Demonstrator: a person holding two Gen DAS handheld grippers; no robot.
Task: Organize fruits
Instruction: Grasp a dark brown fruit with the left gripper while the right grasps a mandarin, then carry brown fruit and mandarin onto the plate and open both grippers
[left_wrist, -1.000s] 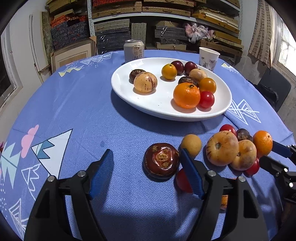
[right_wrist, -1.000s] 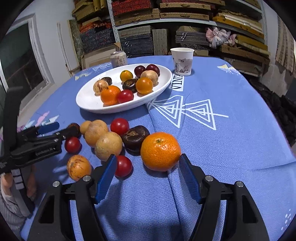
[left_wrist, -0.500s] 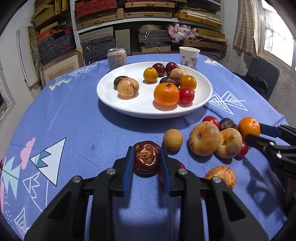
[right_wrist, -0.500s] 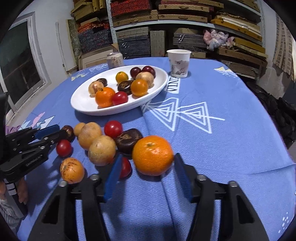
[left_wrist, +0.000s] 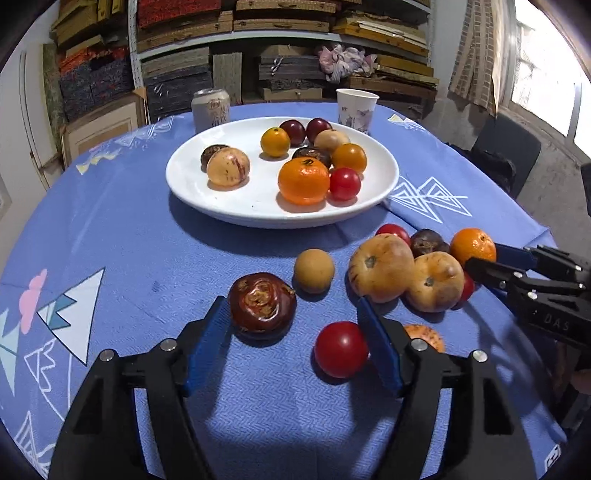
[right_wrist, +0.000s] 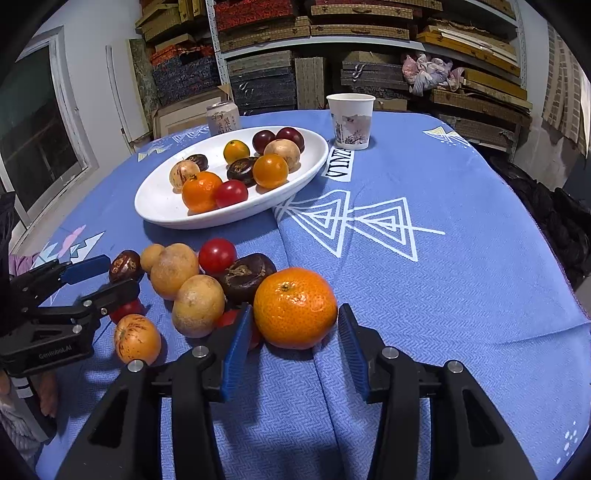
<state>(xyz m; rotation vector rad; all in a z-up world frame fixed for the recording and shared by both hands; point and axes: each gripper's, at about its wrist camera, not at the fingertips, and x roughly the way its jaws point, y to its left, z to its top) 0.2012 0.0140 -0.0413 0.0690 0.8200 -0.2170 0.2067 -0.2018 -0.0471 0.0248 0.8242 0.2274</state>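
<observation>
Fruit remains in two groups: nine pieces already lie on the white plate (left_wrist: 236, 212), and a loose cluster sits on the blue-clothed worktop (right_wrist: 443, 295) on the near side of it. We judge the step in hand to be pick-up of loose fruit for transfer to the plate. The left hand-held gripper (left_wrist: 291, 332) is opening; the dark brown fruit (left_wrist: 261, 305) lies between its jaws, touching or just beside the left pad, with a clear gap to the right pad, so nothing is pinched. A red tomato (left_wrist: 341, 349) lies just inside the right pad and a small tan fruit (left_wrist: 314, 270) just beyond the tips. The right hand-held gripper (right_wrist: 293, 341) straddles the orange (right_wrist: 295, 308), with the jaws part-spread; the left pad appears to touch the rind, while a sliver of cloth shows between the right pad and the fruit, so we do not count it as a grip. Another tomato, largely hidden, sits behind the left pad, and a dark fruit (right_wrist: 245, 275) rests against the orange. In our judgement, the next move calls for each gripper to be centred on one fruit only, then closed until both pads bear on it, without trapping the neighbouring tomato. The lift should be straight up, since adjoining round fruit may roll. Open space on the plate lies at its near left.
</observation>
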